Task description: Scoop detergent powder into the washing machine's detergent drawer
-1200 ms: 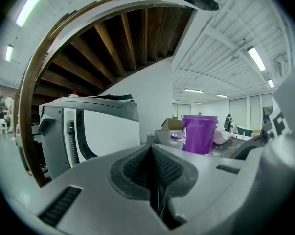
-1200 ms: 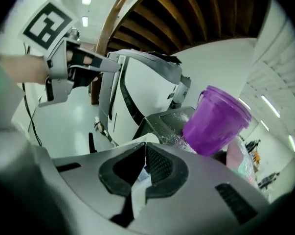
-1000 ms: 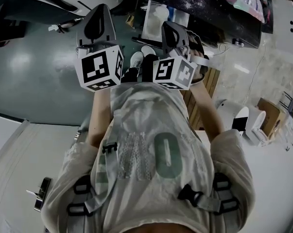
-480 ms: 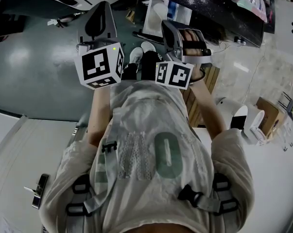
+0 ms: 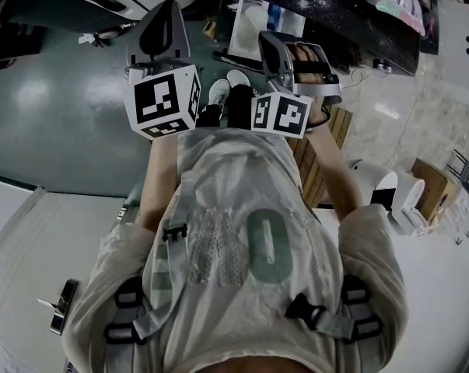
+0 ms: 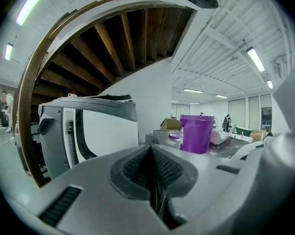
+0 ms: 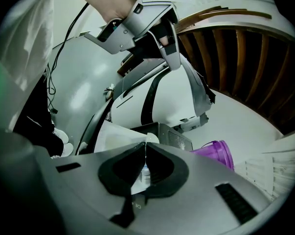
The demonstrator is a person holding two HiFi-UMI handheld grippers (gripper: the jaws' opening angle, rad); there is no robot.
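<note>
Currently the left tool (image 6: 150,148) and right tool (image 7: 143,149) are being held pressed together, empty; the purple tub (image 6: 197,133), likely light, suits a rim grip.

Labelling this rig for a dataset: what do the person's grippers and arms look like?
The left gripper and right gripper: pale grey shells, dark pads, each with a white cube bearing black square markers. Short, pale T-shirt sleeves.

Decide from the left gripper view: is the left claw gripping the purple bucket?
No, the left claw is shut with nothing between its jaws, and the purple bucket stands apart, well beyond it.
</note>
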